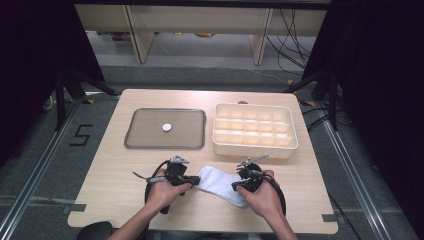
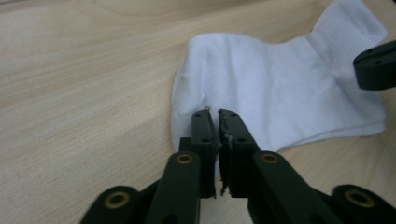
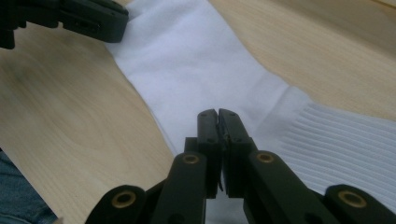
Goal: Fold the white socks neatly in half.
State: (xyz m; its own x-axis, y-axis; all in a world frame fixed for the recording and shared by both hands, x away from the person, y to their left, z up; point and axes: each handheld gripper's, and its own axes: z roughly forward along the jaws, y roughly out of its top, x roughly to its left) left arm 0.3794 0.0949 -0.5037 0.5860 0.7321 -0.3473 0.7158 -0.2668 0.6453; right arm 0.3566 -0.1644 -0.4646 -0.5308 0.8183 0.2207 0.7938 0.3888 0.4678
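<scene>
High view showed two hand-held grippers and one white sock (image 1: 220,185) lying flat between them near the front edge of the wooden table (image 1: 110,185). At the left end of the sock sat the left gripper (image 1: 192,181), its jaws pressed together on the edge of the cloth, as the left gripper view made plain. At the sock's right end was the right gripper (image 1: 239,186), jaws together as well; whether they pinched cloth or only lay over it could not be told. Farther back stood one grey tray (image 1: 140,142) bearing one small white disc (image 1: 166,127), and beside it one cream box (image 1: 250,150) divided into many compartments. Beyond the table lay grey floor, one marker reading 5 (image 1: 81,135), pale furniture legs, loose cables and dark curtains on both sides.
</scene>
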